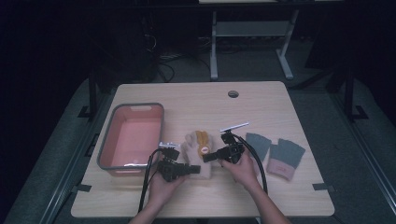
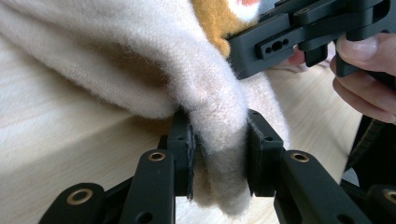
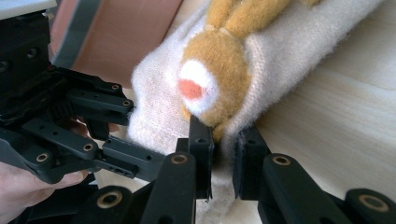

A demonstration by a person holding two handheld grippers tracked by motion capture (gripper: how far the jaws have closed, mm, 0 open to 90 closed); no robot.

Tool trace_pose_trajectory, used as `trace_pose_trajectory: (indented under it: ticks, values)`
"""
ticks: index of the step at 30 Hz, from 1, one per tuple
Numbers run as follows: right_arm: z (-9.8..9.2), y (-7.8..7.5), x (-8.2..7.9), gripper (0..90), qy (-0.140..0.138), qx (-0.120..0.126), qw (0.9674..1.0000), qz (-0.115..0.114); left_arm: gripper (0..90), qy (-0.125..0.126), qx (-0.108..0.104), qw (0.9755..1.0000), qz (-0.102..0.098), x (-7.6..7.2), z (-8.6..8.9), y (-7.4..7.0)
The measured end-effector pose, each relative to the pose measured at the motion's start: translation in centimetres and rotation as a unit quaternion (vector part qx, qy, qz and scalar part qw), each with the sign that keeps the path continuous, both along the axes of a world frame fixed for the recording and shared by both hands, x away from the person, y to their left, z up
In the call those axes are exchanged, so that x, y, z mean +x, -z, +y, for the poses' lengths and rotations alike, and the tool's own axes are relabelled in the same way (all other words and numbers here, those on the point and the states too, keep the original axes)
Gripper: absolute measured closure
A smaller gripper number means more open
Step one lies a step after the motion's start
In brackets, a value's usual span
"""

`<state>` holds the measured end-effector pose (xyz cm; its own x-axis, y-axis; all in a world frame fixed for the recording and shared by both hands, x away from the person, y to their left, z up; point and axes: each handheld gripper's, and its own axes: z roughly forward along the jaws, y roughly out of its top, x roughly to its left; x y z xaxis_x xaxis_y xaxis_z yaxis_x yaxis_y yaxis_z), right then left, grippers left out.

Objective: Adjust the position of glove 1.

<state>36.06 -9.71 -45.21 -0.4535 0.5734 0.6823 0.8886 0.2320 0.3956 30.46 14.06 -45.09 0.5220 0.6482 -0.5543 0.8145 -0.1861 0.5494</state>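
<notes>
So I've got both ends of the cream glove point(image 1: 198, 154) pinched now. My left gripper point(image 1: 190, 170) is clamped on a fold at its cuff edge, low centre of the high view, and you can see the fuzzy fabric bunched right between the pads point(image 2: 187, 149) in the left gripper view. My right gripper point(image 1: 208, 157) is closed on the edge next to the orange patch point(image 3: 219, 70), fabric squeezed in the narrow gap there too.

Progress-wise I'd say the grab is done and that's about it. The glove is lying on the bench point(image 1: 196, 200) in the middle of the frame, not lifted yet as far as I can tell. My guess is it goes in the pink bin point(image 1: 103, 154) at left centre, which looks empty, so the whole carry and drop is left.

Two grey gloves point(image 1: 274, 154) sit at right centre, well apart from my grip, probably next in line. Nothing blocks the way to the bin except its near wall, so I'd have to lift over the rim
</notes>
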Motion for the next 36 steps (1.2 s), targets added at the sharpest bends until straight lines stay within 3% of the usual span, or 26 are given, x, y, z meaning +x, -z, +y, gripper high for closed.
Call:
trace_pose_trajectory:
  ticks: [21, 36]
  values:
    - [-0.9, -5.3, 0.1, 80.1, 0.018, 0.028, 0.9988, -0.035, 67.5, 0.026, -0.010, 0.9984, -0.049, 1.2, 0.4, -4.9]
    - [-0.1, -8.0, 1.1, 80.1, 0.016, 0.032, 0.9982, -0.047, 67.5, 0.034, -0.015, 0.9974, -0.062, 2.4, 1.4, -7.6]
